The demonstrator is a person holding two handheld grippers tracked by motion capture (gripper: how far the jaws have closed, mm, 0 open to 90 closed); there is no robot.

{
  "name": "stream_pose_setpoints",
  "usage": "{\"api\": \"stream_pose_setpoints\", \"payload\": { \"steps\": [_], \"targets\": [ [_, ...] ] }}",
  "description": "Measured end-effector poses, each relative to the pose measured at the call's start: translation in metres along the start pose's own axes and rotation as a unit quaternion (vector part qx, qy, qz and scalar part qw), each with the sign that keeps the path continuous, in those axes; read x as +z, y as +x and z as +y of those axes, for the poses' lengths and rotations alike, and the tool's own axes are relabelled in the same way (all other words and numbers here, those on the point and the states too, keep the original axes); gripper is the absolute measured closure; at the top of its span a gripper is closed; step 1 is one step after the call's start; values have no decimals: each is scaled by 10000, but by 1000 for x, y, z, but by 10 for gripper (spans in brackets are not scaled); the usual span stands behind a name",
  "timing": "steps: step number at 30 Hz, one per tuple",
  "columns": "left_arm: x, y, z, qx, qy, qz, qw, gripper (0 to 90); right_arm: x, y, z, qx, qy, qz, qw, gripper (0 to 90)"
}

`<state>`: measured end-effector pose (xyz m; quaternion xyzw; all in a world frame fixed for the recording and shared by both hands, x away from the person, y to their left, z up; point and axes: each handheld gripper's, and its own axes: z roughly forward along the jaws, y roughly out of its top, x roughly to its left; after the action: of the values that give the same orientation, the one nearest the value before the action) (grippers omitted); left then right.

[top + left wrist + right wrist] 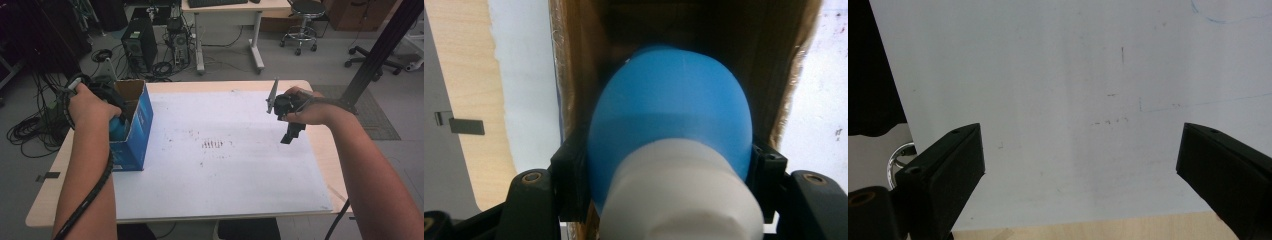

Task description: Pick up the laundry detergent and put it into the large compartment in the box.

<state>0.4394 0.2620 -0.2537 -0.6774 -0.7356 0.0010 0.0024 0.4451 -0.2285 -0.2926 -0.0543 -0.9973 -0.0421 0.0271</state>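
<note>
A blue bulb-shaped object with a white base [671, 130] sits clamped between the jaws of my left gripper [669, 165], pointing down into an open blue cardboard box [135, 125]. In the high view the left gripper [112, 117] is held over the box's open top at the table's left side, mostly covered by the hand. Its brown inner walls [574, 85] surround the blue object. My right gripper [291, 132] hangs above the right side of the white sheet [220, 150]. Its jaws stand wide apart over the sheet [1073, 100] with nothing between them.
The white sheet covers most of the wooden table [55, 185], with faint reddish marks [212, 144] at its middle. On the floor behind stand a computer tower [140, 45], tangled cables [30, 130], a desk [230, 30], a stool [302, 20] and a black post [380, 50].
</note>
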Motion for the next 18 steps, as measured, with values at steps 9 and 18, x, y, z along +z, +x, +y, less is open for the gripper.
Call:
{"api": "stream_pose_setpoints", "payload": {
  "steps": [9, 18],
  "targets": [
    [12, 0, 0, 21, 53, 37, 10000, 373, 2, 0, 0, 0, 12, 12, 10000, 52],
    [22, -3, 1, 102, 55, 39, 9999, 372, 5, 0, 1, -17, 9, 37, 10000, 52]
  ]
}}
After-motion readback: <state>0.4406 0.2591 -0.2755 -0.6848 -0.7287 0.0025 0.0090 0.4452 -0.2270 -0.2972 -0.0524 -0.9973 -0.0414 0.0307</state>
